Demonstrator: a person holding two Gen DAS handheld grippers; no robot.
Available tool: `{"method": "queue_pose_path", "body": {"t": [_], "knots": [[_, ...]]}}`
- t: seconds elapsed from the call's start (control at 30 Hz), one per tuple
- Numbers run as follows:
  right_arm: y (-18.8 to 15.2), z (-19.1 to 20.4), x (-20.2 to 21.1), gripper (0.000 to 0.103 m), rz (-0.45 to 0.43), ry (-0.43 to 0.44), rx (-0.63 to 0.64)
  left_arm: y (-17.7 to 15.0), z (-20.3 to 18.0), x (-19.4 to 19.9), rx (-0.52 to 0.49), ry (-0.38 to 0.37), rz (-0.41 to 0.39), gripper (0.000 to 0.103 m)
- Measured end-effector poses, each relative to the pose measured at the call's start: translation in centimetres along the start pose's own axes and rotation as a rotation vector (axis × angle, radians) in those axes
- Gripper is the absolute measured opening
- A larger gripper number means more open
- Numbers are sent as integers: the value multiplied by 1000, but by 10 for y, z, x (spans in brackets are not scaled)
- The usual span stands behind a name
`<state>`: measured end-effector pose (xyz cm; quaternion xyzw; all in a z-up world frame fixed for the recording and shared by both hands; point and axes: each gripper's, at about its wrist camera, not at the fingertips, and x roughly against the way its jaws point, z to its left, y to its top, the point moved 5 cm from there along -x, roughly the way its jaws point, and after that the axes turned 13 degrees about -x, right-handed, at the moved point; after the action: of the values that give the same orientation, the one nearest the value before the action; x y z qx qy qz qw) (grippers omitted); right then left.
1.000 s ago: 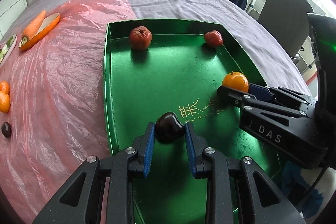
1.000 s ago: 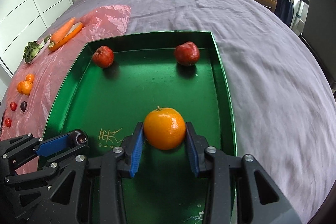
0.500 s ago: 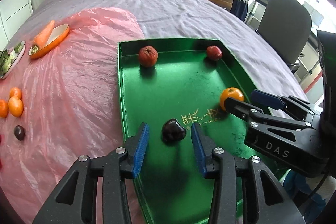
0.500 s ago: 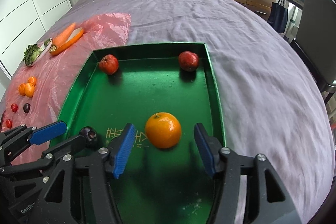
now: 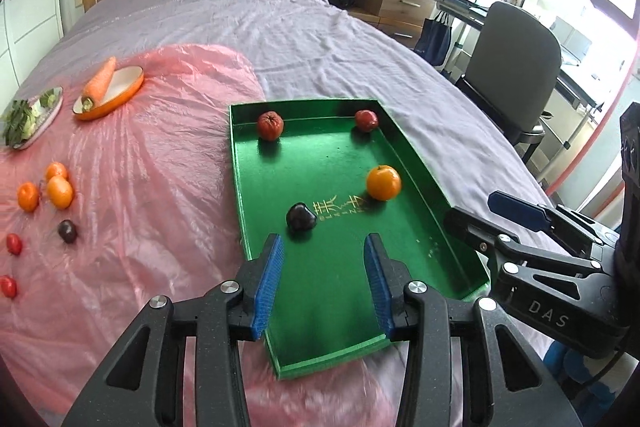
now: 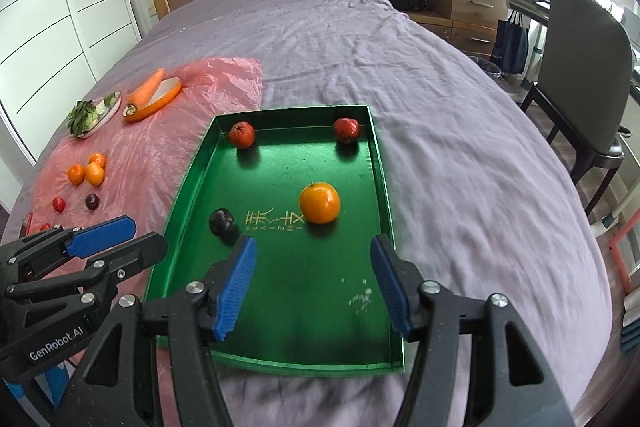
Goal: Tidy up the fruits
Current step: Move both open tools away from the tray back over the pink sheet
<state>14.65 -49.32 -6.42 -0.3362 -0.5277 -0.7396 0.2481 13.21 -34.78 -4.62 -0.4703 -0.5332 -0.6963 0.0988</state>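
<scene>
A green tray (image 5: 340, 287) (image 6: 288, 307) lies on the bed. In it rest a dark plum (image 5: 301, 217) (image 6: 222, 221), an orange (image 5: 383, 182) (image 6: 319, 203) and two red fruits at the far corners (image 5: 270, 124) (image 5: 366, 120). My left gripper (image 5: 324, 283) is open and empty, held above the tray's near end, behind the plum. My right gripper (image 6: 314, 287) is open and empty, above the tray behind the orange. Each gripper shows in the other's view (image 5: 500, 223) (image 6: 112, 239).
A pink plastic sheet (image 5: 140, 187) lies left of the tray, with small oranges (image 5: 48, 187), a dark plum (image 5: 67, 231), red tomatoes (image 5: 14, 243), a carrot on an orange dish (image 5: 108, 87) and a plate of greens (image 5: 30, 115). An office chair (image 6: 580, 75) stands right of the bed.
Both grippers opened, let go of the plum and the orange in the tray, and drew back and up away from them.
</scene>
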Motion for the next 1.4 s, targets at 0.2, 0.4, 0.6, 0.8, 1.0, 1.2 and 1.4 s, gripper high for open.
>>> {"method": "queue_pose_path", "body": {"t": [0.2, 0.4, 0.6, 0.8, 1.0, 1.2, 1.4], "knots": [[-25, 3, 35, 95, -5, 2, 1, -13, -11, 31, -32, 3, -12, 37], [-51, 3, 63, 95, -7, 18, -30, -32, -15, 56, -72, 7, 0, 42], [-76, 9, 82, 95, -5, 36, -38, -48, -12, 78, -99, 32, 4, 48], [-99, 23, 91, 95, 14, 66, -33, -66, 2, 94, -108, 65, 11, 49], [-116, 45, 99, 95, 22, 103, -19, -83, 25, 108, -85, 100, 9, 50], [-126, 70, 103, 95, 31, 127, 8, -96, 47, 120, -70, 129, 2, 50], [-130, 101, 106, 95, 38, 148, 53, -112, 69, 128, -52, 147, 0, 50]]}}
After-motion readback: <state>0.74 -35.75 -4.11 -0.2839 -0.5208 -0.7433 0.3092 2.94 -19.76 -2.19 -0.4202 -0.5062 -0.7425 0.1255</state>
